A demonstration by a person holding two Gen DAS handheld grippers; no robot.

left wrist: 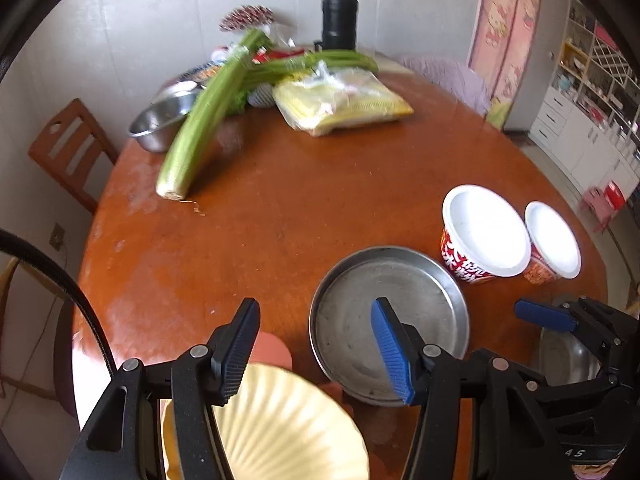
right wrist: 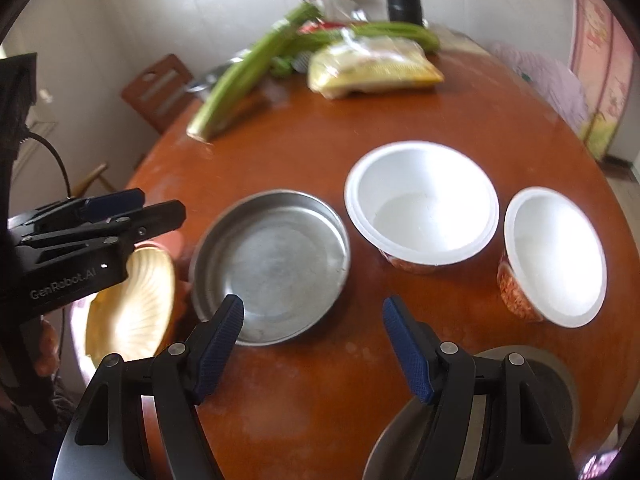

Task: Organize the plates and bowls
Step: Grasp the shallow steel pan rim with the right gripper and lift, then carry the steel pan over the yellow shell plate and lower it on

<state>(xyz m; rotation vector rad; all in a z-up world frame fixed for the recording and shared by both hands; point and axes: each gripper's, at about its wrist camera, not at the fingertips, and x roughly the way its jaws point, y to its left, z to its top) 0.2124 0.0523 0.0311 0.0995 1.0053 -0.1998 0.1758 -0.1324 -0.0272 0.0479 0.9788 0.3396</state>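
A round metal plate [left wrist: 390, 320] [right wrist: 272, 264] lies on the brown table near the front. A cream ribbed plate [left wrist: 280, 428] [right wrist: 132, 300] sits at the front left edge. Two white paper bowls with red print, a large one [left wrist: 484, 232] [right wrist: 422, 204] and a smaller one [left wrist: 554, 246] [right wrist: 554, 256], stand to the right. My left gripper [left wrist: 316, 344] is open, above the cream plate and the metal plate's left rim. My right gripper [right wrist: 314, 344] is open and empty over bare table in front of the metal plate. Another metal dish [right wrist: 524, 404] lies under its right finger.
Long green stalks [left wrist: 204, 116], a yellow food bag [left wrist: 340, 100], a steel bowl [left wrist: 160, 120] and a black flask [left wrist: 339, 12] crowd the table's far side. A wooden chair [left wrist: 68, 148] stands at the left. Cabinets [left wrist: 588, 112] line the right wall.
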